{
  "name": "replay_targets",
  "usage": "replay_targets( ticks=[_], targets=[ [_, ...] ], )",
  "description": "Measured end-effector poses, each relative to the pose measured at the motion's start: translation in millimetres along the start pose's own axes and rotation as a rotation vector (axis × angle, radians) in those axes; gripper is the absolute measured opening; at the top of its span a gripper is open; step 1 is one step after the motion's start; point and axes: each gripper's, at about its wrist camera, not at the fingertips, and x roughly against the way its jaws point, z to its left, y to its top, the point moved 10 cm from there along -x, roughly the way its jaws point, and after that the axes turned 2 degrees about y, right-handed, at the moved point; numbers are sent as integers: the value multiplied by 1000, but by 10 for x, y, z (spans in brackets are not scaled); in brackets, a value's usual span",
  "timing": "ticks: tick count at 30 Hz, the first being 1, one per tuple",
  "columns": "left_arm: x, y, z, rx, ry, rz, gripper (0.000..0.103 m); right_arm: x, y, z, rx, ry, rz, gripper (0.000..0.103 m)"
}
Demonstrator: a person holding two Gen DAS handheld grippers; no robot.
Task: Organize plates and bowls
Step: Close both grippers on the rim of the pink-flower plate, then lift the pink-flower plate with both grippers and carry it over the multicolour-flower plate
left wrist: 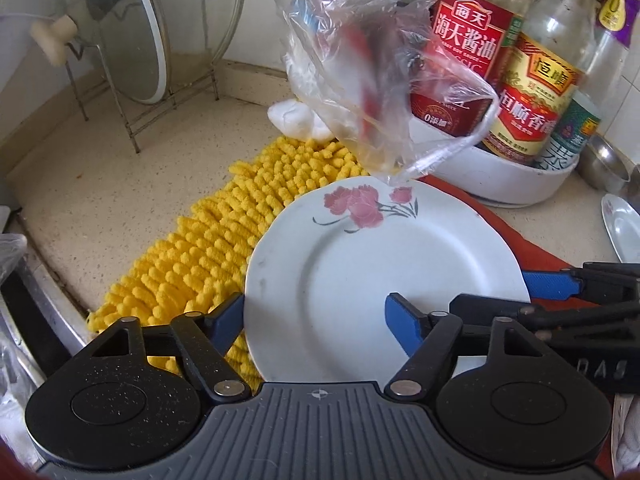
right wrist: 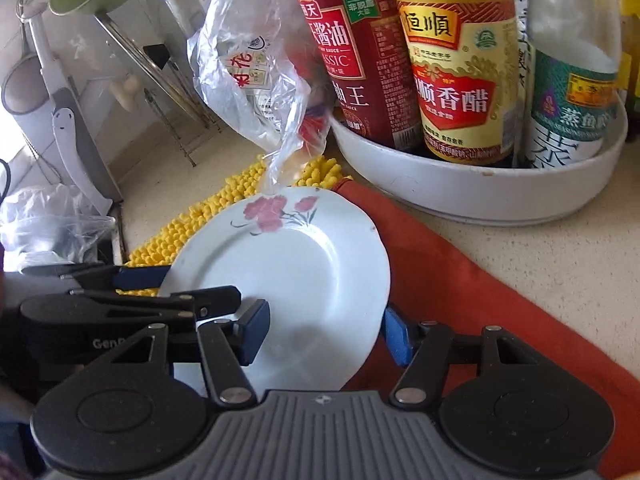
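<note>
A white plate with pink flowers point(left wrist: 360, 256) lies on a yellow chenille mat point(left wrist: 216, 232) and a red cloth point(left wrist: 532, 248). My left gripper point(left wrist: 316, 318) is open, its blue fingers astride the plate's near left rim. My right gripper point(right wrist: 324, 330) is open too, astride the plate's near right rim point(right wrist: 280, 264); its finger shows in the left wrist view point(left wrist: 552, 284). The left gripper's fingers show in the right wrist view point(right wrist: 140, 276). A second small white plate point(left wrist: 622, 232) lies at the far right.
A white round tray point(right wrist: 480, 192) holds several sauce bottles point(right wrist: 456, 72) just behind the plate. A clear plastic bag point(left wrist: 372, 60) hangs over the plate's far edge. A wire rack with a glass lid point(left wrist: 132, 32) stands back left. A steel bowl point(left wrist: 604, 160) sits right. The sink edge point(left wrist: 44, 300) is at left.
</note>
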Motion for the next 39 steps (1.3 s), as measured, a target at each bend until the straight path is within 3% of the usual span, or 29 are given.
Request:
replay_targets(
  ticks=[7,12,14,18,31,32,33,34,35,37,38,39],
  targets=[
    [180,-272,-196,-25,-59,35,79,198,-178,-99,-31,4,15,61],
    [121,-235,-152,-21,-59,15,83,157,-219,-192,-125,11,1,62],
    [101,-224,-141,-24,-56,0,85,136,-242,-162,-131,42,-34,67],
    [126,-218,-219,-50,-54,-22,81,134,-269,-39,-59,5,-29,62],
    [336,-131,-415,-79,-15,-61,74,568,-219,-77,-64,8,-107,61],
    [344,-133,-445,-81,-16,-63,74,607,-221,-70,-66,20,-113,52],
    [358,-128,-501,-89,-39,-70,62,639,-227,-43,-74,53,-114,48],
    [402,-130,-648,-94,-141,-67,28,663,-235,-50,-95,62,-110,31],
    [439,-147,-771,-84,-198,-41,16,680,-244,-76,-102,54,-100,24],
    [445,-115,-923,-146,-140,-58,33,664,-287,-234,-151,2,-74,24],
    [436,-102,-935,-163,-101,-69,54,630,-330,-339,-167,-28,-54,25],
    [448,-99,-928,-157,-112,-71,59,621,-380,-458,-192,-46,-44,25]
  ],
)
